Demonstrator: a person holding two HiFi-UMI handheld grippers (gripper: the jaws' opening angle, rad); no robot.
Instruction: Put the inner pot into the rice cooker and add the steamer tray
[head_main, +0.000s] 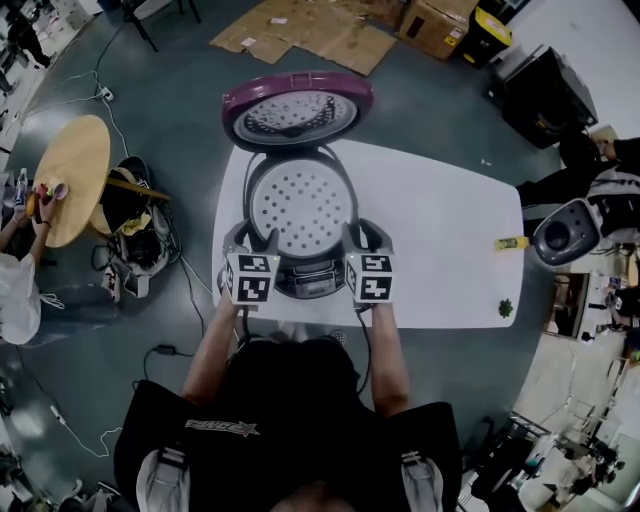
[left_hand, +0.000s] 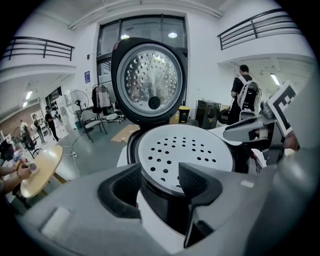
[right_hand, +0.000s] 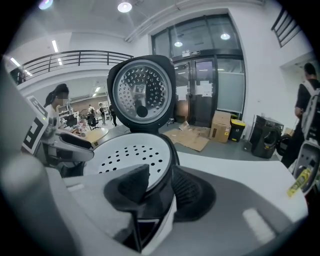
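Seating steamer tray (head_main: 300, 205) in open rice cooker (head_main: 305, 272), centre of frame.
Head view: cooker on white table (head_main: 440, 230), lid (head_main: 297, 108) tipped back above it; left gripper (head_main: 252, 240) at tray's lower-left edge, right gripper (head_main: 362, 238) at lower-right edge. Left gripper view: left gripper (left_hand: 159, 172) jaws apart, tray (left_hand: 185, 147) rim passing between them at lower centre, pads clear of it; lid (left_hand: 150, 80) upright at top centre. Right gripper view: right gripper (right_hand: 160, 175) clamped on tray (right_hand: 127, 152) edge, one pad on top of the tray, the other outside the cooker's dark rim; lid (right_hand: 140, 90) upper left of centre.
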